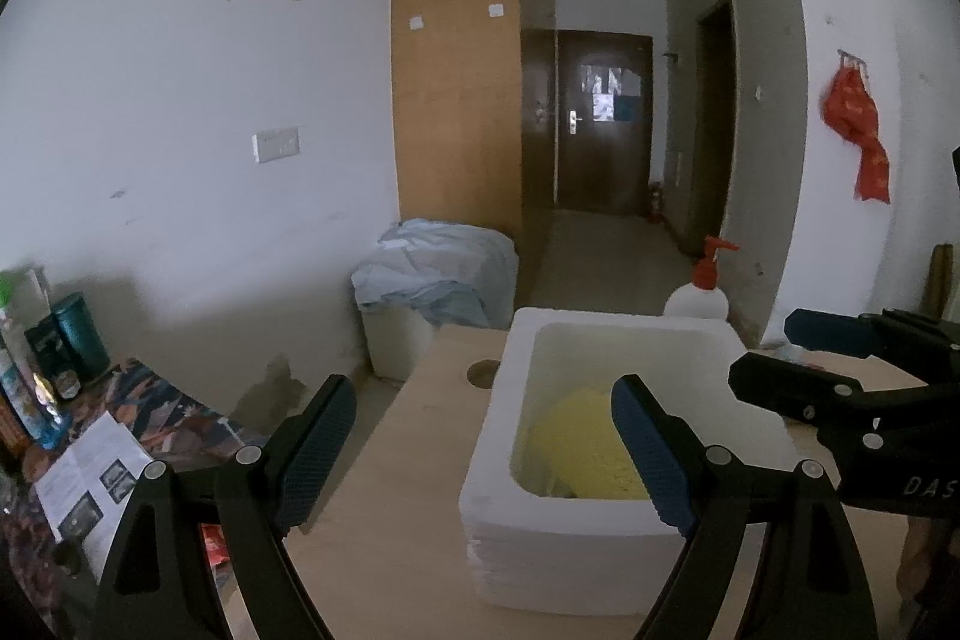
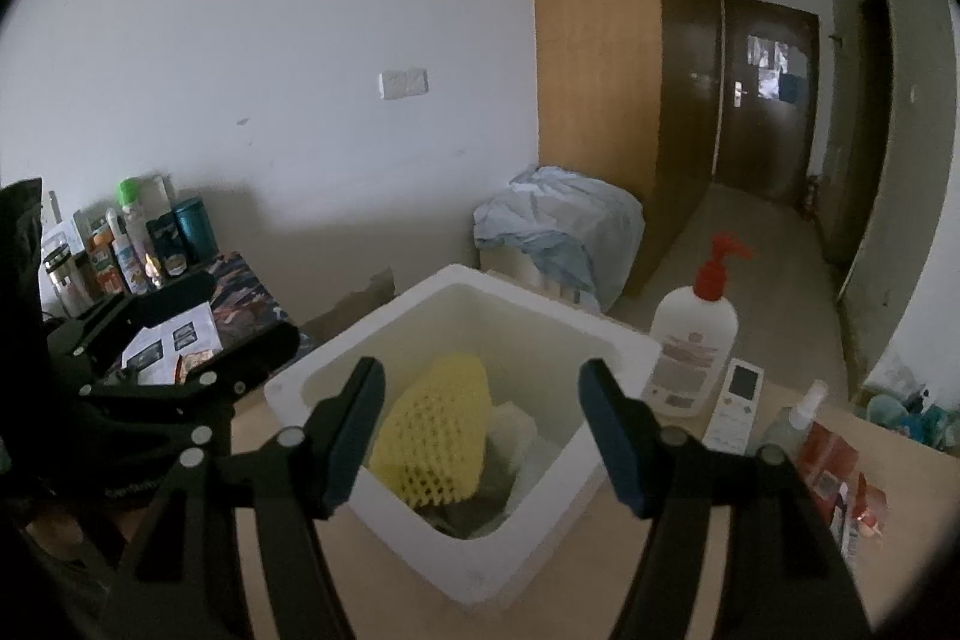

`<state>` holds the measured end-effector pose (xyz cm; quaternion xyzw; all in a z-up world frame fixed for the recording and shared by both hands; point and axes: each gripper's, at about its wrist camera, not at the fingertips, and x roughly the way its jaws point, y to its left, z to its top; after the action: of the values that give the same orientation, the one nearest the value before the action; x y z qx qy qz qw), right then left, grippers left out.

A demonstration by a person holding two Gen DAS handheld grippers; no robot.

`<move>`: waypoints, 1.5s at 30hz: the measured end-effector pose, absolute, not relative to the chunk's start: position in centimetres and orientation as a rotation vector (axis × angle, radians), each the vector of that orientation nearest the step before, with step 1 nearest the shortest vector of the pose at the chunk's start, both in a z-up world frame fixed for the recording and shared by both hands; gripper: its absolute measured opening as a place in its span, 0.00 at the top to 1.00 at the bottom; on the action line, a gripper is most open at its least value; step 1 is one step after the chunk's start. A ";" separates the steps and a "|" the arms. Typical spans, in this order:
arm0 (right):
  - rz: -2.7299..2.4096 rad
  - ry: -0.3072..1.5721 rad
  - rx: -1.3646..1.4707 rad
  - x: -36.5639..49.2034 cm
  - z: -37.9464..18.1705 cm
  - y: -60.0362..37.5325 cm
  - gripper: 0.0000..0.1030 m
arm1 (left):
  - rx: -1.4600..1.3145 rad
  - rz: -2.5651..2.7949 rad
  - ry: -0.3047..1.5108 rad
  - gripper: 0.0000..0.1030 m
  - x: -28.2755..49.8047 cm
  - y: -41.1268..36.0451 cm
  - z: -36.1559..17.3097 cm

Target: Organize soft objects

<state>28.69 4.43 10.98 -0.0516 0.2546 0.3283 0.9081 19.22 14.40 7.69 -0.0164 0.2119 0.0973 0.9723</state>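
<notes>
A white foam box stands on the wooden table; it also shows in the right wrist view. Inside it lies a yellow foam net sleeve, also seen in the left wrist view, with white and grey soft pieces beside it. My left gripper is open and empty, just in front of the box's left wall. My right gripper is open and empty, held over the box's near corner. Each gripper shows in the other's view: the right gripper and the left gripper.
A white pump bottle with a red top stands behind the box, with a white remote, a spray bottle and red packets to its right. A side table with bottles and cans is left. The table has a round hole.
</notes>
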 end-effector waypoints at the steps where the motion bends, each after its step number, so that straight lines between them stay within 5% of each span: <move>1: 0.670 0.521 -0.099 28.6 11.1 4.0 0.31 | -0.035 0.191 0.427 0.15 19.2 14.3 7.7; 7: 0.601 0.512 -0.084 27.9 11.4 1.0 0.30 | -0.025 0.136 0.426 0.15 19.7 12.2 7.8; 15: 0.543 0.500 -0.034 27.0 11.6 -2.9 0.14 | 0.004 0.051 0.434 0.15 19.9 8.2 7.6; 30: 0.526 0.472 0.000 23.3 11.2 -5.7 0.00 | 0.008 0.008 0.420 0.15 16.3 5.7 7.9; 45: 0.439 0.408 0.020 15.9 10.7 -8.5 0.00 | -0.018 -0.037 0.372 0.10 10.3 4.0 7.7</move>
<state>15.90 -8.54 10.65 0.0101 0.2009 0.2160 0.9554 10.32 3.97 7.71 -0.0091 0.1849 -0.0182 0.9826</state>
